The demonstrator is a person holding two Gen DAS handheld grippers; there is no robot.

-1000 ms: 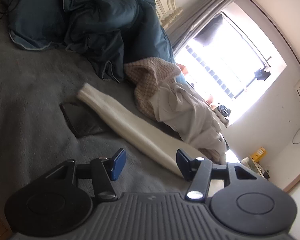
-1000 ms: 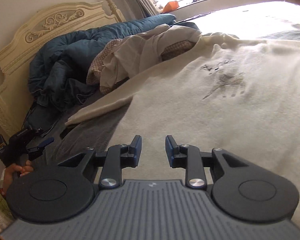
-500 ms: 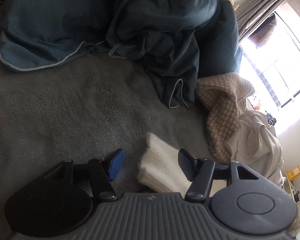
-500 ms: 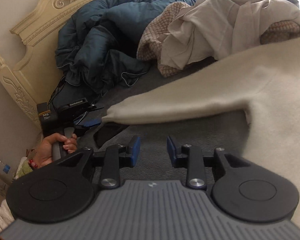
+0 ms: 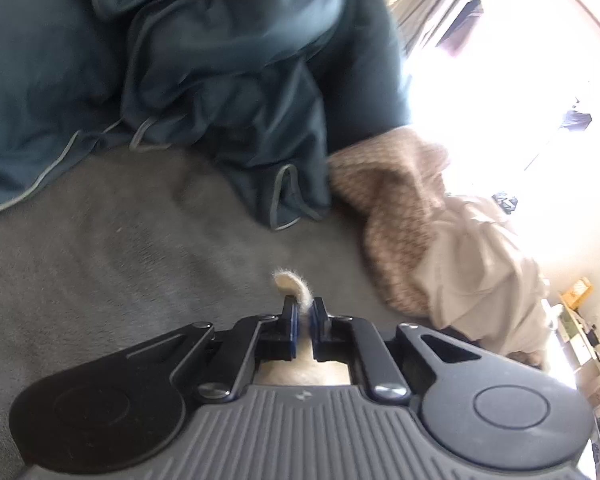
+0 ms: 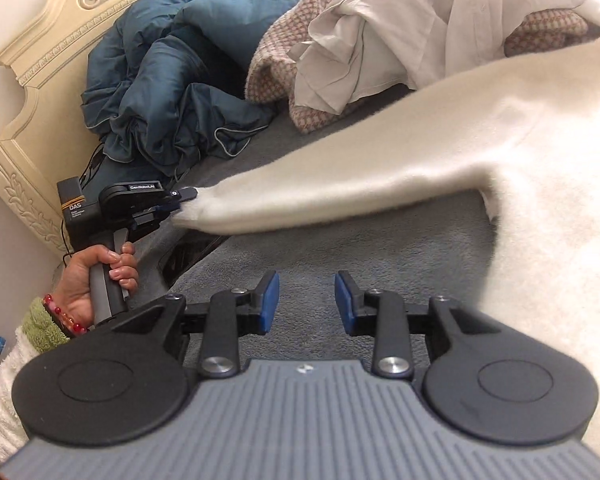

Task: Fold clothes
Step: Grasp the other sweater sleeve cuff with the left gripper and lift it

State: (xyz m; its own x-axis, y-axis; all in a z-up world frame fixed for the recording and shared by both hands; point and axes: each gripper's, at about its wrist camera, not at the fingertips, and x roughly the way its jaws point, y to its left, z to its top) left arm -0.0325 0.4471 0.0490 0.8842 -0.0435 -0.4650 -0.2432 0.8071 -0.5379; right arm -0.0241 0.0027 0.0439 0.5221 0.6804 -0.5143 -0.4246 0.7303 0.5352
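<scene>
A cream fuzzy sweater (image 6: 540, 184) lies spread on the grey bed cover (image 6: 360, 248), its long sleeve (image 6: 340, 188) stretched out to the left. My left gripper (image 5: 303, 316) is shut on the sleeve cuff (image 5: 294, 286), which pokes up between the blue pads. In the right wrist view the left gripper (image 6: 180, 196) pinches the sleeve's end, held by a hand. My right gripper (image 6: 306, 300) is open and empty, low over the bare bed cover beside the sweater's body.
A teal duvet (image 5: 180, 80) is bunched at the head of the bed by the cream headboard (image 6: 52, 72). A checked garment (image 5: 396, 216) and a pale shirt (image 6: 400, 40) lie heaped beyond the sleeve. A bright window (image 5: 520, 80) is at the right.
My left gripper moved onto the sleeve's end and shut on the cuff. My right gripper swung left off the sweater's body to over the bare cover, still open.
</scene>
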